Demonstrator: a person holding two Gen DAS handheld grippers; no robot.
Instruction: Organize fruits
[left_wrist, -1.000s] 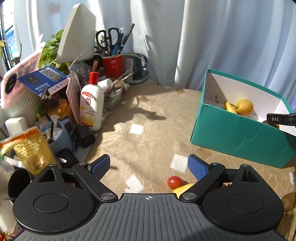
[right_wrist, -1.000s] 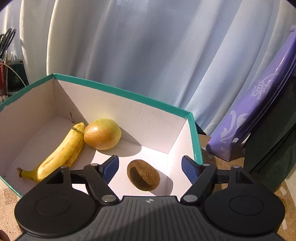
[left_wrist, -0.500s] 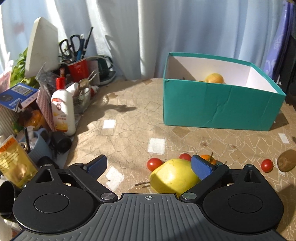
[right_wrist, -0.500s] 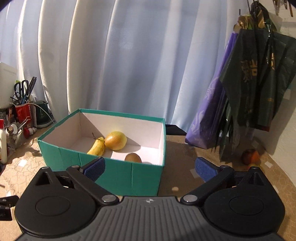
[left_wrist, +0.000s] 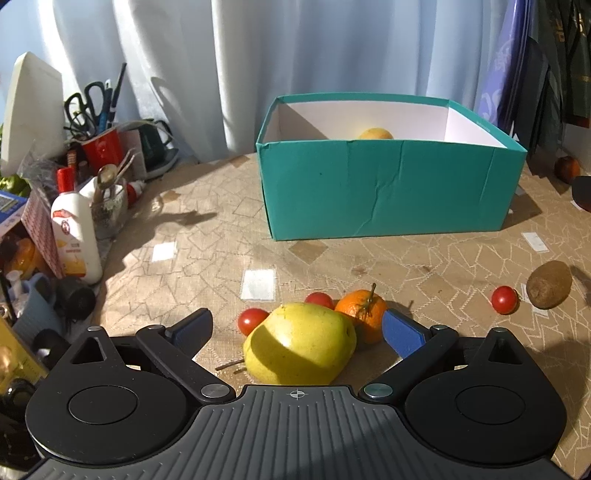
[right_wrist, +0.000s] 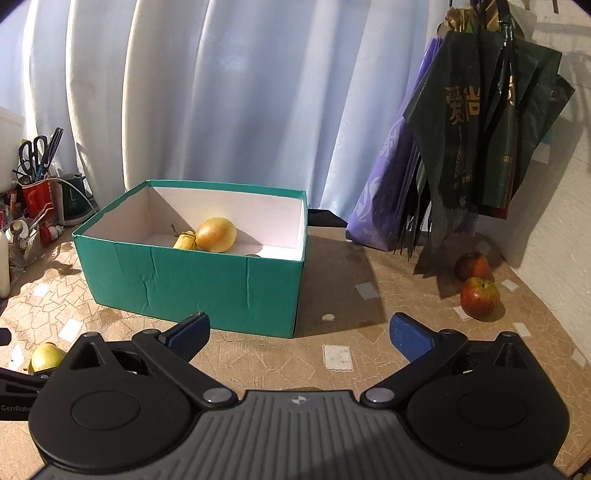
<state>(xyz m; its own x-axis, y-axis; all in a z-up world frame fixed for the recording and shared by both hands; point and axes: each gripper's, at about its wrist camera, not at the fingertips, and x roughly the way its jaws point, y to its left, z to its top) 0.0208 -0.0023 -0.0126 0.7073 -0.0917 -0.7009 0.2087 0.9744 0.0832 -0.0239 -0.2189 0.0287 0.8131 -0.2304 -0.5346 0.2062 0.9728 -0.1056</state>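
Yellow-green pear (left_wrist: 300, 341) lies on its side on the table (left_wrist: 207, 236), long axis crosswise, stem pointing left, between the spread fingers of the left claw (left_wrist: 297, 328). Right claw (right_wrist: 299, 334) gapes, holding nothing, facing the teal box (right_wrist: 192, 280).

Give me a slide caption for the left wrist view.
Open left gripper around a yellow-green pear, teal cardboard box behind.

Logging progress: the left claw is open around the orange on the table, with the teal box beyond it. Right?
Not quite. In the left wrist view the open left claw frames the yellow-green pear; the orange sits just behind it. The teal box is beyond.
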